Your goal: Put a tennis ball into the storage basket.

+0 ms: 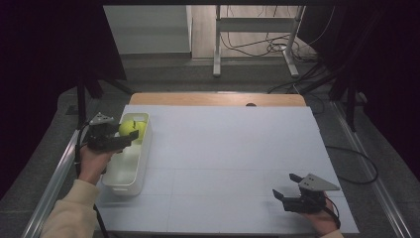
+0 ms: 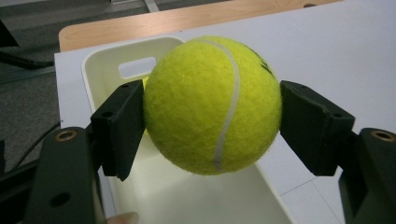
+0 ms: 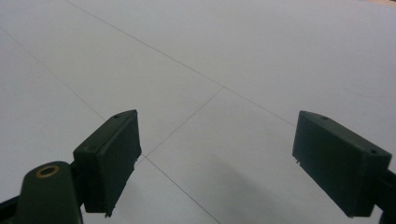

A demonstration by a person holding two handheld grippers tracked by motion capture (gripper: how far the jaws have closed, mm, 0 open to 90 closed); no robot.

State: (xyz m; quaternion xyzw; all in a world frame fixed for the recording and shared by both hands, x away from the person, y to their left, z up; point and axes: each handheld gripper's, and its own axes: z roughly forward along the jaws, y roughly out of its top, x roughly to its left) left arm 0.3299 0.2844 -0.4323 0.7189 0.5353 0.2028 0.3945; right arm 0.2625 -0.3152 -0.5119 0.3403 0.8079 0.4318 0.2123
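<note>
High view: left gripper [image 1: 130, 137] is over the far end of the white bin [image 1: 141, 166] at the table's [image 1: 237, 148] left edge, jaws closed on a tennis ball [image 1: 130, 127]. A second yellow-green shape sits just behind the ball; another ball or not, I cannot tell. Right gripper [image 1: 283, 191] rests near the front right of the table, well apart from the bin, jaws spread, nothing between them.

Left gripper view: both pads press the ball [image 2: 212, 105] at its sides, held above the bin's [image 2: 100, 63] inside. A sliver of yellow-green shows at the ball's left edge. Bin floor beneath looks bare; its near end is cut off by the frame.

Right gripper view: jaws wide apart over bare white table [image 3: 261, 60], holding nothing.

Judgement: ball is mid-transfer at the bin; whether going in or coming out cannot be read. If going in, next move is lowering and opening the jaws clear of the bin wall.
</note>
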